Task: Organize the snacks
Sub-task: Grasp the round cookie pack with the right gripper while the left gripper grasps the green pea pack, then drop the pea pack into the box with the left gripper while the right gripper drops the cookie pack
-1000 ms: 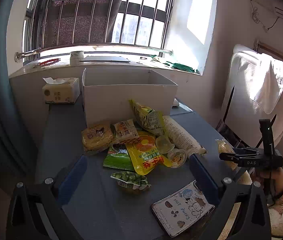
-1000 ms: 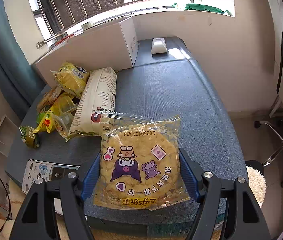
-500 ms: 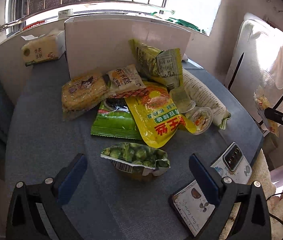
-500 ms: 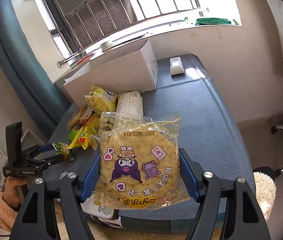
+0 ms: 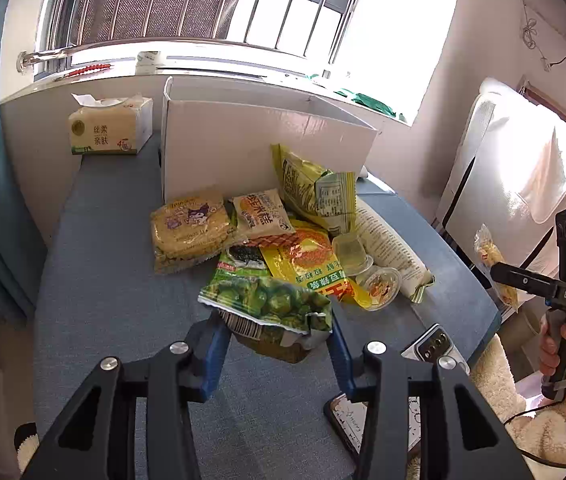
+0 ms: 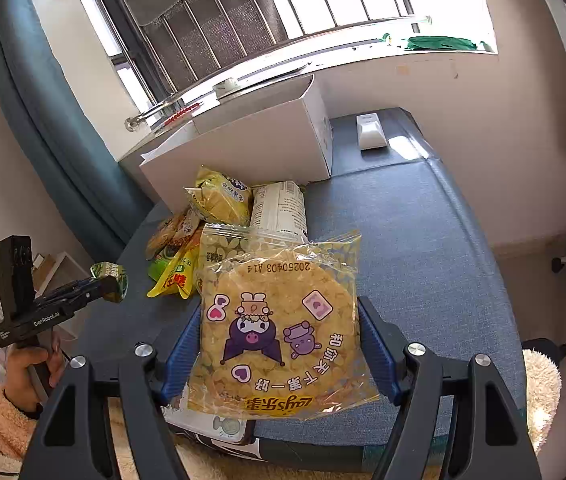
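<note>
My left gripper is shut on a green pea snack bag and holds it above the blue table; it also shows in the right wrist view. My right gripper is shut on a yellow Kuromi crisp bag, held off the table's right edge. A pile of snacks lies in front of an open white cardboard box: another Kuromi bag, a yellow packet, a yellow-green bag, jelly cups.
A tissue pack stands at the back left by the windowsill. A phone and a booklet lie at the table's near right. A white device lies behind the box. A draped chair stands right.
My left gripper closed on the green pea bag and lifted it off the table. My right gripper still holds the Kuromi bag and has risen slightly.
</note>
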`<action>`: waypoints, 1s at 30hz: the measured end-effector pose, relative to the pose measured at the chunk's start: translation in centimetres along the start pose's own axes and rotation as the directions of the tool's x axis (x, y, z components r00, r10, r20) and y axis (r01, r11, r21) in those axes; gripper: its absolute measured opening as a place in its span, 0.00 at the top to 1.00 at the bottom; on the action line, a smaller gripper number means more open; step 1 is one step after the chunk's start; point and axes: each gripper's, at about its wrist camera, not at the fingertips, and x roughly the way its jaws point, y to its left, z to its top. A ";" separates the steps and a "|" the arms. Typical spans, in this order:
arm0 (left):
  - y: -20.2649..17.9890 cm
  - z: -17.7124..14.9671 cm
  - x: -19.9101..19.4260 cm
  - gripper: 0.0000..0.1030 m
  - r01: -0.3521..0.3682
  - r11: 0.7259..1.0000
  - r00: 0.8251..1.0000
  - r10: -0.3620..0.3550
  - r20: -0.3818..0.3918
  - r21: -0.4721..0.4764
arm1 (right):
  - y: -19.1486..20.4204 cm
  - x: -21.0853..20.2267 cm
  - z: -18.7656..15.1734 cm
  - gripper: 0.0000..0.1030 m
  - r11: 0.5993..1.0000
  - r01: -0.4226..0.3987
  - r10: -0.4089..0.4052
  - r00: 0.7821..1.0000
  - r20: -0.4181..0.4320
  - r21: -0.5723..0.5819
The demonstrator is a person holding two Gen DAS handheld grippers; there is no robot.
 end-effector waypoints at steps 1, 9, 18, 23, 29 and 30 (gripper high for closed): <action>0.0 0.7 -0.5 0.52 0.004 1.000 1.000 -0.004 0.027 0.004 | 0.1 0.0 0.3 0.25 1.000 -0.008 0.008 1.000 0.007 0.000; -0.7 7.8 -2.4 0.52 0.013 0.998 0.981 -0.025 0.194 0.061 | 2.5 0.9 6.8 0.25 0.995 -0.087 0.090 0.993 0.070 -0.046; 1.4 20.4 2.2 0.52 -0.001 0.999 0.974 -0.006 0.228 0.033 | 5.0 6.5 19.9 0.25 0.991 -0.100 0.109 0.989 0.099 -0.091; 3.4 25.1 7.7 0.52 -0.048 0.999 0.986 0.045 0.158 0.009 | 5.0 12.4 25.2 0.25 0.994 -0.044 0.049 0.997 0.055 -0.095; 3.8 26.5 11.4 0.09 -0.170 0.985 0.983 0.167 0.077 0.026 | 4.5 16.4 27.3 0.20 0.993 0.016 -0.016 1.000 -0.004 -0.114; 3.8 26.3 11.4 0.00 -0.172 0.985 0.983 0.170 0.064 0.033 | 4.4 16.6 27.3 0.09 0.993 0.025 -0.027 0.999 -0.018 -0.118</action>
